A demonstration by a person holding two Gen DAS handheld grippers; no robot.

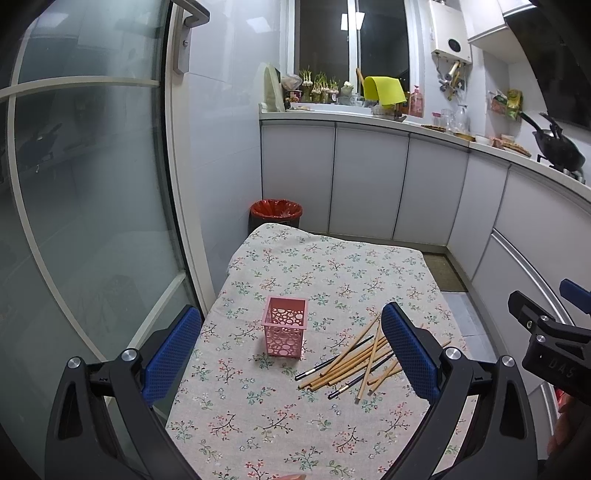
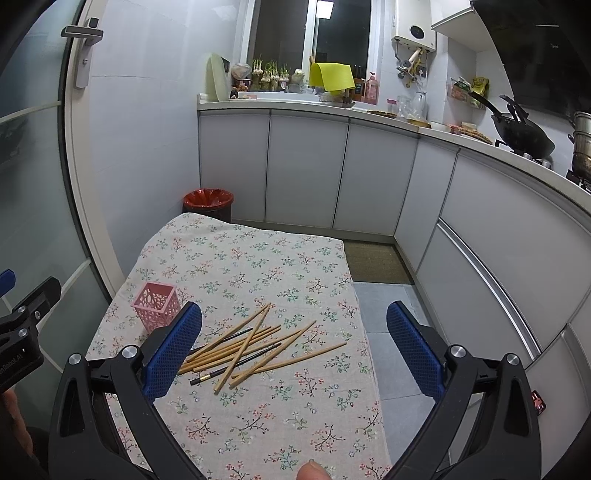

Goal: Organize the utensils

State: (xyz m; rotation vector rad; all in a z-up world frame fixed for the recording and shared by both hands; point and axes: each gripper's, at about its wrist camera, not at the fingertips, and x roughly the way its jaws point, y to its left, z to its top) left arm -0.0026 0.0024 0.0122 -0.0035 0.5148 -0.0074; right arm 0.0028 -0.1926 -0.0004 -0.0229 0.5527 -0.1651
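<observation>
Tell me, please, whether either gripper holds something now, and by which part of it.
Nothing is held. The left gripper and the right gripper are both open and empty above the table; the chopsticks lie loose beside the pink holder.

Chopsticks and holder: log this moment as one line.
stage: not started | chopsticks: loose pile on tablecloth | pink holder: upright, empty | left gripper: open, holding nothing | right gripper: open, holding nothing

A home kitchen: white cabinets (image 2: 306, 166) run under an L-shaped counter (image 2: 436, 129) carrying a black wok (image 2: 524, 136), with a wall water heater (image 2: 413, 24), sprouting garlic (image 2: 267, 72) on the windowsill, and a red-lined bin (image 2: 208, 203).
</observation>
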